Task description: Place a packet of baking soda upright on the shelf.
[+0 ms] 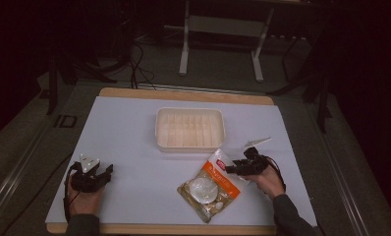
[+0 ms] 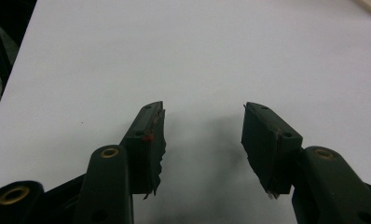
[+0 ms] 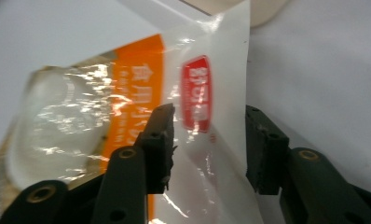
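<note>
Item one, nearest you: your left gripper [image 1: 91, 172], resting at the near left of the white table sheet [image 1: 125, 132], jaws apart on bare surface. Item two: your right gripper [image 1: 238, 166], at the top corner of the snack bag [image 1: 209, 186]; jaws apart, straddling the bag's white sealed edge by its red label, no clamp visible. Item three: cream tray [image 1: 189, 129], just beyond the bag. Item four: a torn white strip [image 1: 256, 142], right of the tray.
</note>
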`<state>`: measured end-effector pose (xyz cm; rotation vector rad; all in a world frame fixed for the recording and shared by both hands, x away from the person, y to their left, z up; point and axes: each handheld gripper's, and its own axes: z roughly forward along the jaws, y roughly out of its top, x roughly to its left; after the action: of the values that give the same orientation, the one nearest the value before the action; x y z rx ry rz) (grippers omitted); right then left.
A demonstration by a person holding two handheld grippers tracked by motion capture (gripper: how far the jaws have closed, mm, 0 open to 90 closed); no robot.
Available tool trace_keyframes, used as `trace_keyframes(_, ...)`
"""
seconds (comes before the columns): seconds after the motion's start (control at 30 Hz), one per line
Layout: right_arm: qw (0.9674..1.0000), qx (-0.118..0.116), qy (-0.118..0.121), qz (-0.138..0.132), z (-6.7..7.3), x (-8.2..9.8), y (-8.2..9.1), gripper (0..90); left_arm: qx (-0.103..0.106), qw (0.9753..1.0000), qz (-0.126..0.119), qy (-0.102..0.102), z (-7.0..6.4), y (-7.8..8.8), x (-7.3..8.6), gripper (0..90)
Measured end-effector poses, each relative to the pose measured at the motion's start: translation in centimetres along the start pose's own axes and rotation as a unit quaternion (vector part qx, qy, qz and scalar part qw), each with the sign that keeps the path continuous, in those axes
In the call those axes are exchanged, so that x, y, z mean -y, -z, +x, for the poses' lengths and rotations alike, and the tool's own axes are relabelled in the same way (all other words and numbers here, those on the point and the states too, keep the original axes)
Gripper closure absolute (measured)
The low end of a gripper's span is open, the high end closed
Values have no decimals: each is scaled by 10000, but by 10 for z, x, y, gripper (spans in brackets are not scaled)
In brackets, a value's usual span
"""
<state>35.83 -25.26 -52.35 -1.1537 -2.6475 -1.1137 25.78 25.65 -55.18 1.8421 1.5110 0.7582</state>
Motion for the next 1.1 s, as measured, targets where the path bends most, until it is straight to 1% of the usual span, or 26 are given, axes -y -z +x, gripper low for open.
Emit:
trace_keyframes(0.03,10000,-71,-2,-9,1,0,2,585,0,10000,-3,0,0,0,0,490)
trace_keyframes(0.1,9998,-185,79,3,4,-1,4,596,0,10000,5,-10,0,0,0,489)
trace_keyframes(0.17,9996,-229,171,76,7,-2,4,600,-1,10000,8,-12,0,0,0,489)
trace_keyframes(0.23,9993,-199,235,221,9,-3,2,613,0,10000,5,-12,0,0,0,488)
trace_keyframes(0.3,9987,-224,304,350,10,-4,-1,625,-2,10000,-3,-4,0,0,0,488)
trace_keyframes(0.37,9982,-118,338,474,11,-4,-5,676,1,10000,4,-8,0,0,0,488)
trace_keyframes(0.4,9982,-60,358,485,11,-4,-6,695,2,10000,6,-10,0,0,0,488)
trace_keyframes(0.43,9982,-61,334,490,10,-4,-7,707,3,10000,7,-9,0,0,0,487)
trace_keyframes(0.5,9982,-55,305,509,9,-5,-8,709,5,10000,6,-12,0,0,0,487)
trace_keyframes(0.6,9979,7,185,627,6,-5,-13,705,5,10000,-4,4,0,0,0,487)
trace_keyframes(0.67,9980,8,129,618,5,-6,-14,704,8,10000,-4,6,0,0,0,486)
trace_keyframes(0.73,9979,-15,76,651,4,-6,-14,729,6,10000,-1,-2,0,0,0,486)
trace_keyframes(0.8,9971,-14,129,748,6,-7,-15,795,8,10000,-2,1,0,0,0,486)
trace_keyframes(0.83,9968,46,200,775,7,-8,-15,852,8,10000,-5,4,0,0,0,486)
trace_keyframes(0.87,9961,136,293,821,9,-8,-15,883,10,10000,-5,7,0,0,0,486)
trace_keyframes(0.9,9956,168,349,849,10,-9,-15,891,8,10000,-6,7,0,0,0,486)
trace_keyframes(1.03,9952,221,402,860,14,-12,-11,898,9,10000,-7,6,0,0,0,486)
trace_keyframes(1.1,9947,229,466,884,16,-14,-8,899,9,10000,-5,5,0,0,0,486)
